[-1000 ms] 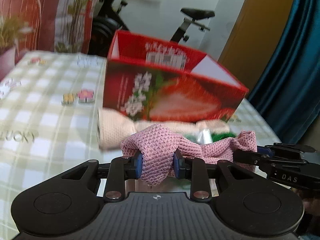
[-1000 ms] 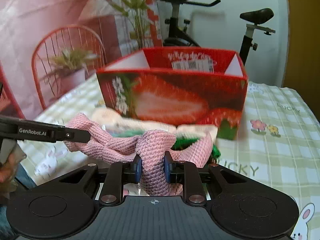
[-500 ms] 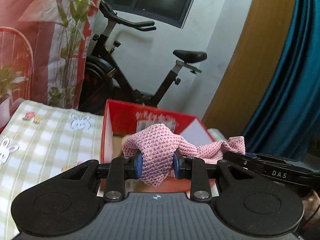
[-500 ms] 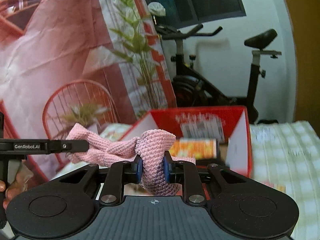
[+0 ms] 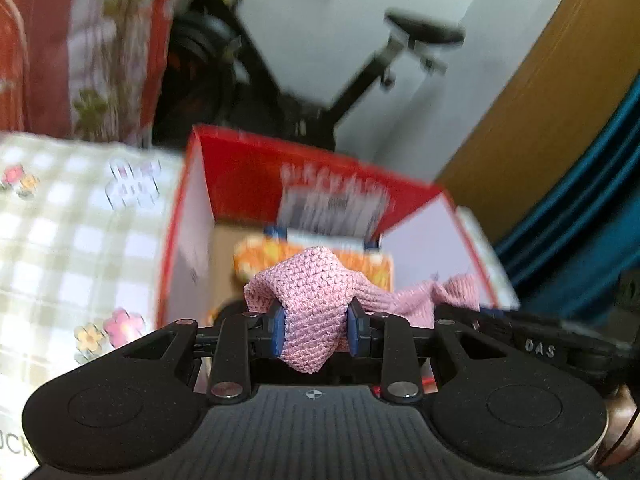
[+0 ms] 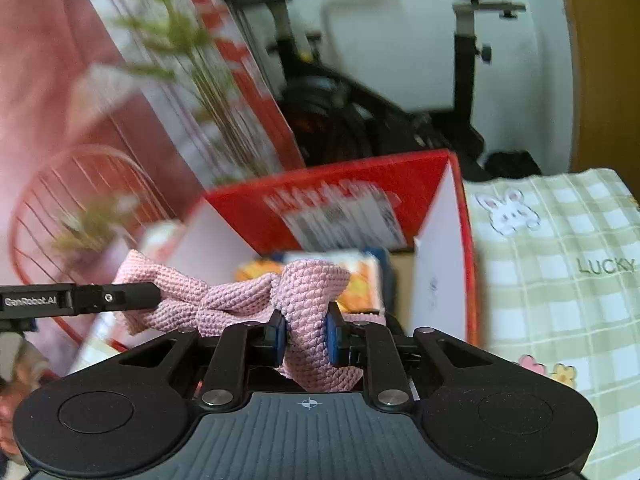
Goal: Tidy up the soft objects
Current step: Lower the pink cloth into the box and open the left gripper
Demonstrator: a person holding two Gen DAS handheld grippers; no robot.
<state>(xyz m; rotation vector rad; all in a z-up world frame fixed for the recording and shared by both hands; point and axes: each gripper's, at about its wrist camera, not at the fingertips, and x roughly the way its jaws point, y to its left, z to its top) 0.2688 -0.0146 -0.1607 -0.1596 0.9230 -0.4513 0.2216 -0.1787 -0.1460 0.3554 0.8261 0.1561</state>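
A pink knitted cloth is stretched between both grippers. My left gripper is shut on its left end. My right gripper is shut on the right end of the cloth. Both hold it above the open red strawberry box, which also shows in the right wrist view. Inside the box lies an orange and white patterned soft item, also seen in the right wrist view. The other gripper's finger shows at each view's side.
The box stands on a green and white checked tablecloth with bunny and flower prints. An exercise bike stands behind the table. A red wire chair with a plant is at the left.
Both grippers have carried the pink cloth up from the table in front of the box and forward over the box opening. The views now tilt down into the box.
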